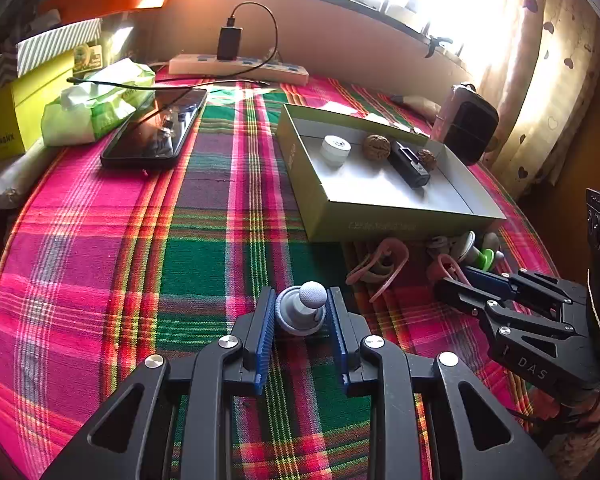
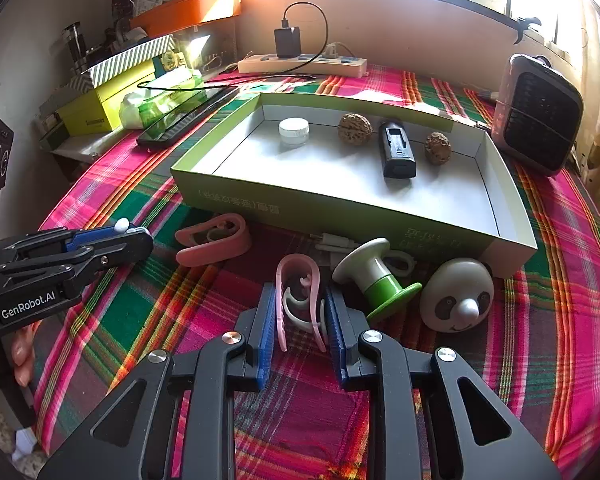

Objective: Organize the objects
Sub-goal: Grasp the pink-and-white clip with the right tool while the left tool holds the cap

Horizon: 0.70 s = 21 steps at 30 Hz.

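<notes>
left wrist view: small grey knob with a white ball top (image 1: pixel 302 307), clamped between the blue pads of the left gripper (image 1: pixel 300 312) just over the plaid tabletop (image 1: pixel 204 248), likely bound for the open green box (image 1: pixel 380 220). right gripper (image 2: pixel 302 312) stands closed around a pink clip (image 2: pixel 296 292) in front of that box. box already holds a white jar (image 2: pixel 294 130), two walnuts (image 2: pixel 355 128) and a black device (image 2: pixel 397 155); green spool (image 2: pixel 376 276) and panda toy (image 2: pixel 458 294) wait outside.

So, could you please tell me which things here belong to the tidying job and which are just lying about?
Job:
- green box
- grey knob in left gripper
- pink clip in right gripper
- second pink clip
- panda toy
- green spool

Lying about:
- phone
- power strip
- tissue pack
</notes>
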Tool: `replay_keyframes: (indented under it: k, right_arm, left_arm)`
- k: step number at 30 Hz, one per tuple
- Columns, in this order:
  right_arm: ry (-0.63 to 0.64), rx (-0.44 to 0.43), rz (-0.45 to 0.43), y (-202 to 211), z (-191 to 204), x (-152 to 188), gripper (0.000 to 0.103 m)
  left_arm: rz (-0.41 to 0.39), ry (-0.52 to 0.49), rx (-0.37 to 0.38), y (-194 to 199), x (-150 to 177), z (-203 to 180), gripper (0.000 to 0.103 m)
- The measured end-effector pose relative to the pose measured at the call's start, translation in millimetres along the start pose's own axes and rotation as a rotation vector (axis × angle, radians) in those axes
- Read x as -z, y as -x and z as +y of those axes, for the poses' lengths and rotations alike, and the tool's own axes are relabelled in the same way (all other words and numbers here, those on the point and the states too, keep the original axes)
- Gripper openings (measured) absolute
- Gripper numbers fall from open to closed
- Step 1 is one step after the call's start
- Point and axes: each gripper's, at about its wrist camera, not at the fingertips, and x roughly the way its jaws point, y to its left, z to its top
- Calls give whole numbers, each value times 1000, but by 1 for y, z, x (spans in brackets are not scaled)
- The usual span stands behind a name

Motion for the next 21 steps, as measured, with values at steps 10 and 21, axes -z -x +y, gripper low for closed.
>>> replay_keyframes:
  k: [10,21]
  right_arm:
    - [2,3,0,0,1,0,25]
    - [2,3,0,0,1,1,25]
  left_arm:
    - [0,-1,0,0,0,0,23]
    - [0,-1,-1,0,0,-1,23]
